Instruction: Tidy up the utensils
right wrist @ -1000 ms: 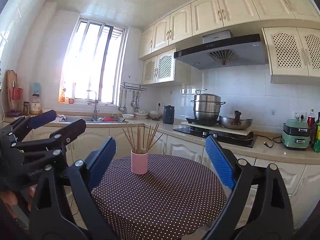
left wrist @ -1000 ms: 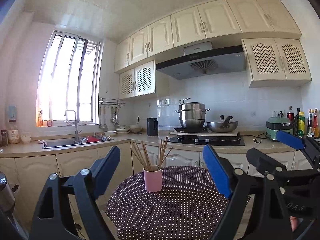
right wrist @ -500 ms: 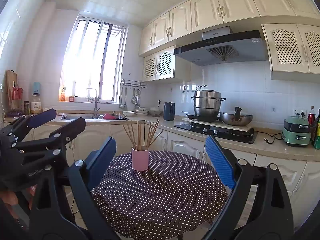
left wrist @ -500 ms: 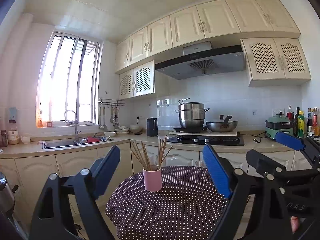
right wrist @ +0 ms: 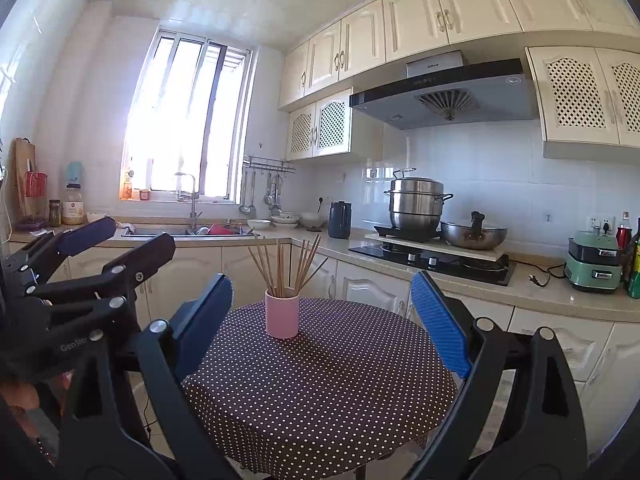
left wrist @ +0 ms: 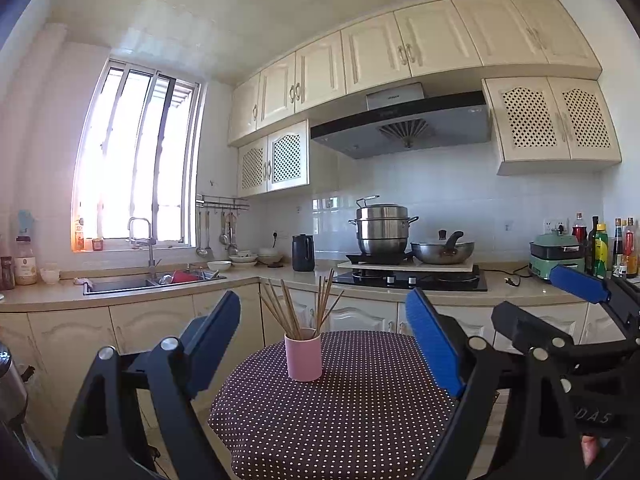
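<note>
From my remote seat, my left gripper (left wrist: 322, 340) and right gripper (right wrist: 320, 312) hang with fingers spread wide and empty short of the table (right wrist: 320, 400), framing the pink cup (right wrist: 282, 314); it stands near the far edge with the chopsticks (right wrist: 286, 264) fanned upright inside, gathered as tidying would leave them or ready for sorting. The left view alone catches the neighbouring gripper at right; the right view alone shows a cutting board (right wrist: 24, 176) at far left.

Both the left gripper (left wrist: 322, 336) and the right gripper (right wrist: 322, 316) are black angular plastic frames with round silver screw heads, blue ribbed pads (right wrist: 440, 324) lining their fingers, and white lettering on the bodies.
</note>
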Motion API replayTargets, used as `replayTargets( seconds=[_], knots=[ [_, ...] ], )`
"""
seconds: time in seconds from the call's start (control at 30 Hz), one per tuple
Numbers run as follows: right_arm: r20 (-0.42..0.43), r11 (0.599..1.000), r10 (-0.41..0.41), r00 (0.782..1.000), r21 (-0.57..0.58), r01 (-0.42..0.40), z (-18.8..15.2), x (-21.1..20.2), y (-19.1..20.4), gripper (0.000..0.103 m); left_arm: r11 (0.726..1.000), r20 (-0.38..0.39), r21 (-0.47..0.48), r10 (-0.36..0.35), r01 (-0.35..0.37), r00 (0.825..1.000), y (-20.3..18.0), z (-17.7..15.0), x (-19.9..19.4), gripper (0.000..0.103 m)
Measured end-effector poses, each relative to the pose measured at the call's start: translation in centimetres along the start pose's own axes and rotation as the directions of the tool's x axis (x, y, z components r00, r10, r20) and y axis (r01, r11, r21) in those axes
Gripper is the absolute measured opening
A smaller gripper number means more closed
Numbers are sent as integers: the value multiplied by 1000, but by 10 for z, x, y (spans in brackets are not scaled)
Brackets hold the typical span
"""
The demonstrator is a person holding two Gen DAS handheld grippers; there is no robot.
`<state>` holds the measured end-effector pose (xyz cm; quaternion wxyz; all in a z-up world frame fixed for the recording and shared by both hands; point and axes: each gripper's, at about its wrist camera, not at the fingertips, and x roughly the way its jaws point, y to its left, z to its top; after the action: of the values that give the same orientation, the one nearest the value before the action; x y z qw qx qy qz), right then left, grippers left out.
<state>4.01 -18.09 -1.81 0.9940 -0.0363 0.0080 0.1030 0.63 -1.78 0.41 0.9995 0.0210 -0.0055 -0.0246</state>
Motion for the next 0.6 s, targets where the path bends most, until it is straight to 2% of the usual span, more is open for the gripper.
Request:
replayTargets(
  seconds=[0.6],
  knots=[
    [-14, 1000, 14, 1000, 2, -14, -3, 3, 1, 89, 1000, -5, 5, 5, -5, 1000, -1, -3, -1, 83]
  ],
)
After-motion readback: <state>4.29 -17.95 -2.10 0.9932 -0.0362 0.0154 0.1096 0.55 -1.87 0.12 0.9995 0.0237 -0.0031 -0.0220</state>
